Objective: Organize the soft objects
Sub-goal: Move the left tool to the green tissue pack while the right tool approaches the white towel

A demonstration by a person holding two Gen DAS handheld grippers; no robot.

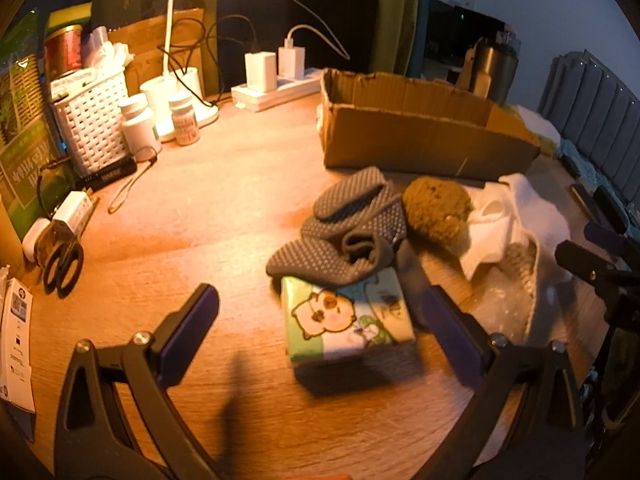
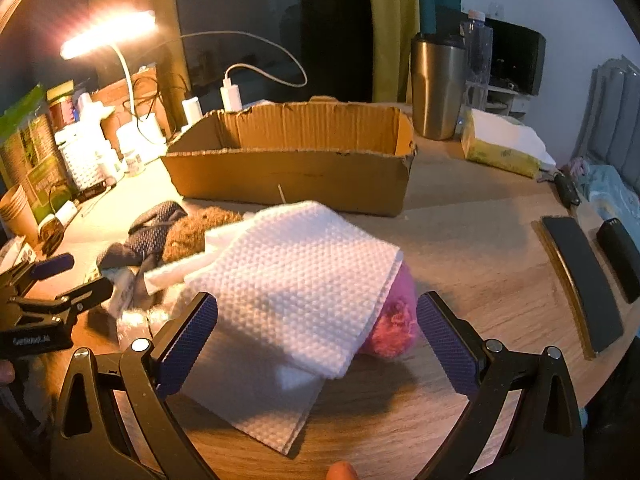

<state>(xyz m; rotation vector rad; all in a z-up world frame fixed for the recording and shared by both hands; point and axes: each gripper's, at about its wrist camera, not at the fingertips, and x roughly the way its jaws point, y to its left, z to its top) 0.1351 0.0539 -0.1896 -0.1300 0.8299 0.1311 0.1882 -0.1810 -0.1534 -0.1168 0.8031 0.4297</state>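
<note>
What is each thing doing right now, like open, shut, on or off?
Left gripper: open, empty, around the tissue pack.
Right gripper: open, empty, over the white cloth.
Cardboard box: open on top.
Desk lamp: on.
Grey socks: crumpled, partly on the tissue pack.
Pink fluffy ball: half covered by the cloth.

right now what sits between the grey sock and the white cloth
A brown fuzzy sponge-like lump lies between the grey sock and the white cloth, touching both. The left wrist view shows it best.
</note>
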